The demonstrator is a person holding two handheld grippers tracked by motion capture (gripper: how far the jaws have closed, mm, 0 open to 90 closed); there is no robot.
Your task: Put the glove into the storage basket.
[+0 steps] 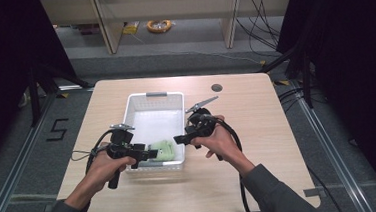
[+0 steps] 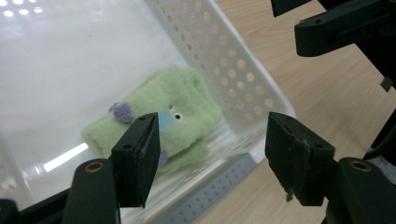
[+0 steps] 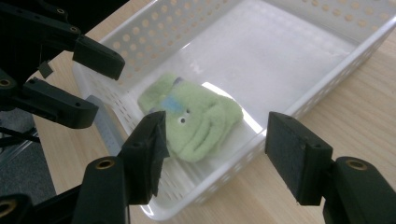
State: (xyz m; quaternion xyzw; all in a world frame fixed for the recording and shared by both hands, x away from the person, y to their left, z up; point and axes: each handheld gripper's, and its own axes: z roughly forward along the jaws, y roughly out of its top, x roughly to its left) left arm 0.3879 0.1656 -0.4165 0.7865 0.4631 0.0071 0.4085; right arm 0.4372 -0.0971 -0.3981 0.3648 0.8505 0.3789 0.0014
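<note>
Both grippers are held with jaws spread and nothing between them: the left gripper (image 1: 151, 152) at the basket's near left corner, the right gripper (image 1: 180, 139) over its near right rim. On the counter (image 1: 258, 131), the white basket (image 1: 140, 102) is set centrally. The green plush toy (image 1: 165, 150) is found lying in the basket's near right corner, directly between the two grippers, its long axis running across the basket; the left gripper is judged slightly nearer.

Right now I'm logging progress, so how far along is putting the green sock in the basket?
Done: the green sock lies folded inside the white basket, at its near end. In hand: nothing; the left gripper and right gripper stand open above it, jaws empty. Left: apparently just drawing both grippers away.
</note>
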